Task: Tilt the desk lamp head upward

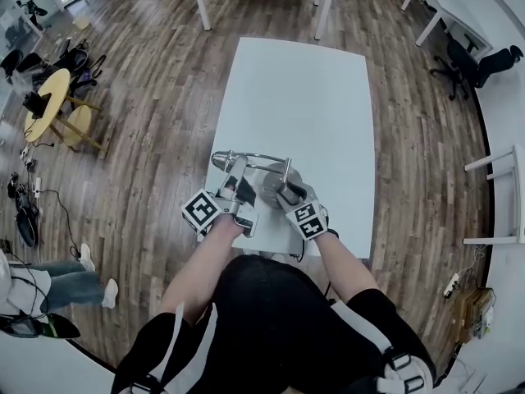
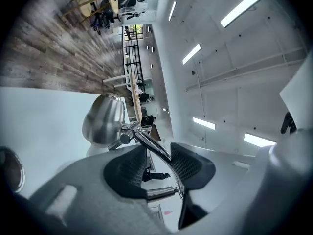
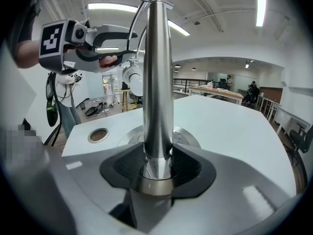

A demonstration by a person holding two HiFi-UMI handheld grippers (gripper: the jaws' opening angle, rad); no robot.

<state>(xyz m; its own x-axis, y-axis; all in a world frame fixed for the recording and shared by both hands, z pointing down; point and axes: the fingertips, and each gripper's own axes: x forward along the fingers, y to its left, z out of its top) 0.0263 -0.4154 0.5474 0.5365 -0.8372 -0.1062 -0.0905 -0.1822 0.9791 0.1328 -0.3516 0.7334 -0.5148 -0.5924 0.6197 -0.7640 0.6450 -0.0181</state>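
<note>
A chrome desk lamp stands at the near edge of the white table point(image 1: 312, 97). Its dome-shaped head point(image 2: 102, 119) hangs from a thin chrome arm point(image 2: 149, 143) and faces down toward the table. My left gripper point(image 2: 159, 163) is open around that arm just behind the head; the rod runs between the pads with a gap beside it. In the right gripper view the lamp head point(image 3: 133, 80) shows under the left gripper point(image 3: 115, 48). My right gripper point(image 3: 157, 165) is shut on the upright post point(image 3: 157, 82) just above the round base point(image 3: 188, 137). In the head view, left gripper point(image 1: 238, 172) and right gripper point(image 1: 287, 191) sit side by side.
A round cable hole point(image 3: 98, 135) is set in the tabletop left of the base. Wooden floor surrounds the table. A yellow round table point(image 1: 45, 105) with stools stands far left, a person's legs point(image 1: 70, 277) at lower left, an office chair point(image 1: 472, 64) at upper right.
</note>
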